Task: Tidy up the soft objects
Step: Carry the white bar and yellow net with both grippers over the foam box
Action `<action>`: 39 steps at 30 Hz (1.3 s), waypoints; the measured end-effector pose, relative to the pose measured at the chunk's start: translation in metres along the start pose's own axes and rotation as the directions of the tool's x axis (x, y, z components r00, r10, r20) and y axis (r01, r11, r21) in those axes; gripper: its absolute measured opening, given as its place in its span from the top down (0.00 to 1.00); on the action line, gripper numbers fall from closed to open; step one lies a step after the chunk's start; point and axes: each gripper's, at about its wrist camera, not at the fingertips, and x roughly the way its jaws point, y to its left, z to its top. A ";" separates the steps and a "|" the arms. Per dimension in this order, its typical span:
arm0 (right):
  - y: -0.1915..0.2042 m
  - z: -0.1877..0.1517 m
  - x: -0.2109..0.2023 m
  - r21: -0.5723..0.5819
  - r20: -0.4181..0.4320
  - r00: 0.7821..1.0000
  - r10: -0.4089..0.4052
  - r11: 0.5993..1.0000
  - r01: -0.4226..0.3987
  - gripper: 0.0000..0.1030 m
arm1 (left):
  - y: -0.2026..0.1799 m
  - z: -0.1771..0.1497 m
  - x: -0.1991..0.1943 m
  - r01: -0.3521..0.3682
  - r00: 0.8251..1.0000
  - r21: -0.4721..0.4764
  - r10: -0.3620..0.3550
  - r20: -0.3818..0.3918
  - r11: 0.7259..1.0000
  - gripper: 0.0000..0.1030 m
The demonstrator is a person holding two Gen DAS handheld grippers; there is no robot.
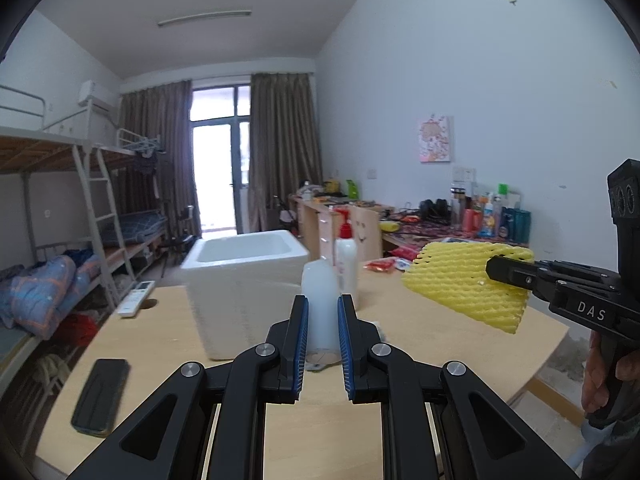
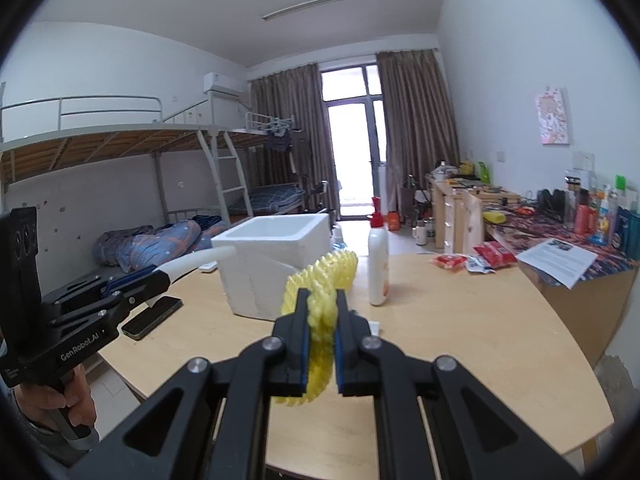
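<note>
Above the tabletop (image 2: 460,320), my right gripper (image 2: 322,320) pinches a light, squashy yellow foam fruit net (image 2: 320,280) by its edge, my left gripper (image 1: 323,320) clenches a soft white foam piece (image 1: 320,300), both near the white foam box (image 2: 272,256).

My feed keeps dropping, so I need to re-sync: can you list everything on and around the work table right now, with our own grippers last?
Foam net: one, yellow, held above the table.
White sheet: one, translucent white, curved, held above the table.
Foam box: one, white, open top, on the table's far side.
Lotion bottle: one, white with red pump, right of the box.
Phone: one, black, table's left edge.
Remote control: one, white, far left of the table.
Snack packets: several, red and white, far right corner.
Table: one, light wood.
Left gripper: black, closed on the white sheet.
Right gripper: black, closed on the foam net.
</note>
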 end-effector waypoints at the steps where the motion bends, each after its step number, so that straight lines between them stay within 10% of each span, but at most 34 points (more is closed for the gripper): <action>1: 0.003 0.001 0.004 -0.003 0.000 1.000 0.014 1.000 -0.014 0.88 | 0.003 0.001 -0.001 -0.010 1.000 -0.002 0.010 0.002 1.000 0.84; 17: 0.055 0.011 0.043 -0.080 -0.025 0.976 0.217 0.973 -0.219 0.88 | 0.052 -0.003 -0.022 -0.175 0.985 -0.049 0.174 -0.016 0.983 0.84; 39: 0.063 0.040 0.076 -0.082 -0.033 0.971 0.235 0.968 -0.237 0.88 | 0.082 0.015 0.002 -0.162 0.987 -0.066 0.162 -0.007 0.985 0.84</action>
